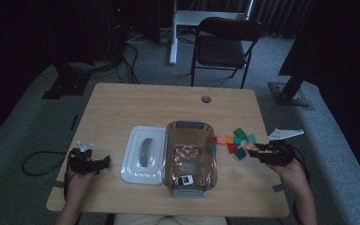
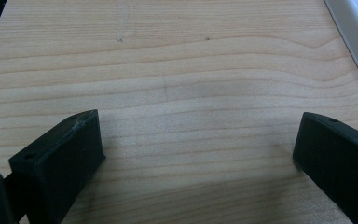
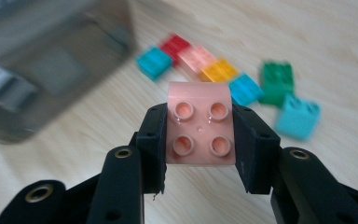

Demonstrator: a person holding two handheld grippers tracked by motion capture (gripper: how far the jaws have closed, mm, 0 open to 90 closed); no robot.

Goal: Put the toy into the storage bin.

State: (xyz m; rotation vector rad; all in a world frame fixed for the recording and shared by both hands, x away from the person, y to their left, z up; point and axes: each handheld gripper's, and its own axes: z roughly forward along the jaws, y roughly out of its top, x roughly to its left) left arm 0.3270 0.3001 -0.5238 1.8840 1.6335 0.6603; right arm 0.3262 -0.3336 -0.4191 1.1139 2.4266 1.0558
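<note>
We see R gripper (image 3: 200,135) clamped on a pink brick (image 3: 200,123), lifted off the table (image 1: 122,103), just R of the clear bin (image 1: 189,157) w/ loose bricks (image 1: 234,140) beside. L gripper (image 2: 196,154) jaws spread wide, nothing between, over bare wood.

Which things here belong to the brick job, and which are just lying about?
In the job:
- right tongs, shut on the pink brick
- loose bricks
- clear bin
- white lid

Lying about:
- left tongs, open over bare table
- folding chair
</note>
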